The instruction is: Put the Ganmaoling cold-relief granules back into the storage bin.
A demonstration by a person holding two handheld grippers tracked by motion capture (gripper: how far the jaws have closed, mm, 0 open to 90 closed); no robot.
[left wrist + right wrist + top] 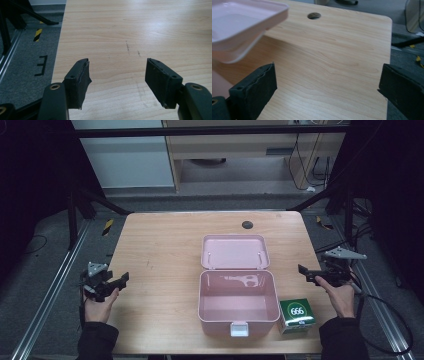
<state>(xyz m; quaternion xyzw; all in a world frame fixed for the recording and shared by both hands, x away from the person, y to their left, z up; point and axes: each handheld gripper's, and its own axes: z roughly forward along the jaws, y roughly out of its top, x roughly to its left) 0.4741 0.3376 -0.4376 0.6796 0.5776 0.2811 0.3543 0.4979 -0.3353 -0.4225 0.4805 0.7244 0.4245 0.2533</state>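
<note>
A pink plastic box [238, 301] stands open in the middle of the wooden table [165, 245], its lid [235, 251] folded back; a small grey item [244, 280] lies inside it. A green carton marked 666 [297, 315] sits just right of the box. My left gripper [119, 281] hovers at the table's left edge, open, with bare wood between its jaws [117, 80]. My right gripper [303, 271] is held at the right edge, open and empty [327, 85]. The lid's corner [244, 27] shows at the upper left of the right gripper view.
A round cable hole [247, 224] lies near the table's far edge, also seen as a hole [314, 15] ahead of the right gripper. Metal frame rails [45, 295] and grey floor flank the table. Faint dark scuffs [128, 46] mark the wood.
</note>
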